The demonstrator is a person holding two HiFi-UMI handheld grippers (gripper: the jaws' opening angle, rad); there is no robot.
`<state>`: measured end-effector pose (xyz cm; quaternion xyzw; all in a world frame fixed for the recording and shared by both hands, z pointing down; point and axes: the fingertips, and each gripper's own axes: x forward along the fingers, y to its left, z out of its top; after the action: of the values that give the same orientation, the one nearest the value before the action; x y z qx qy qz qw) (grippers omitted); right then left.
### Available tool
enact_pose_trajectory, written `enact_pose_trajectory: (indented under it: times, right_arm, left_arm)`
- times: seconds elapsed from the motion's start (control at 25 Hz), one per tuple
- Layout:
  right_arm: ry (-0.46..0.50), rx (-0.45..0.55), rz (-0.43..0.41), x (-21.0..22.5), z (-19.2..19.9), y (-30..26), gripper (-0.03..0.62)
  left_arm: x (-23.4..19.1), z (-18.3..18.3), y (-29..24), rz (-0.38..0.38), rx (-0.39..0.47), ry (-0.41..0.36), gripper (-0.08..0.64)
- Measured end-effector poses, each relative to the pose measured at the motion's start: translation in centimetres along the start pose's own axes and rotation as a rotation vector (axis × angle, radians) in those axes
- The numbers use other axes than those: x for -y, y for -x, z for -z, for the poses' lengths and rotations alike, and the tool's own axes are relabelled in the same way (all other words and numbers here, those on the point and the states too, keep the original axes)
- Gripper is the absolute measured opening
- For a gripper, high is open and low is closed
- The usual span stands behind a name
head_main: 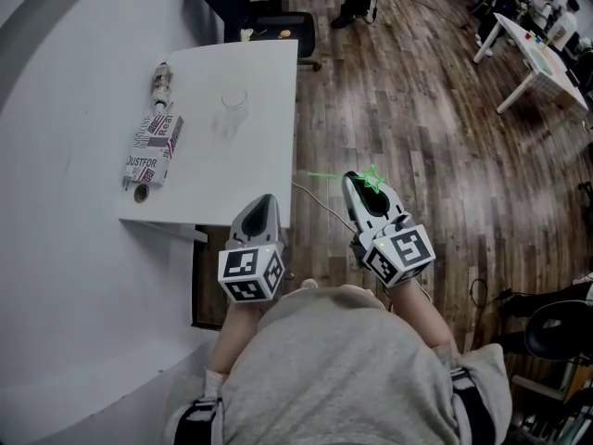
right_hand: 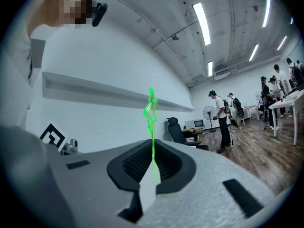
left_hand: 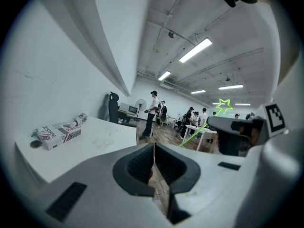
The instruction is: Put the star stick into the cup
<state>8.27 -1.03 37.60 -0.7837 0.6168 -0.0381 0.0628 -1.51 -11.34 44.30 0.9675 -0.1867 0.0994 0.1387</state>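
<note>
Cannot see the lower end of the star stick (right_hand: 152,122): buried between the pressed jaws of the right gripper (right_hand: 151,161). Turned edge-on there, so no star outline. Barely make out the clear cup (head_main: 234,106) on the worktop (head_main: 264,72); rim too faint to trace. Cannot read most print on the box (head_main: 154,148), nor identify the dark round thing (head_main: 141,194) at its near end. Lose the worktop's near corner behind the left gripper (head_main: 266,204).

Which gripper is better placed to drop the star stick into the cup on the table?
Right. The right gripper is shut on the star stick. The left gripper is shut and empty, so it would need a handover, though it looks nearer the cup.
</note>
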Motion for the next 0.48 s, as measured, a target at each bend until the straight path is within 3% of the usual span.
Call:
enact_pose_trajectory:
  times: [0.48]
  right_arm:
    - [-0.009, -0.024, -0.029, 0.9, 0.3, -4.1, 0.011]
  left_arm:
    - [-2.7, -0.5, -2.5, -0.035, -0.006, 0.032, 0.01]
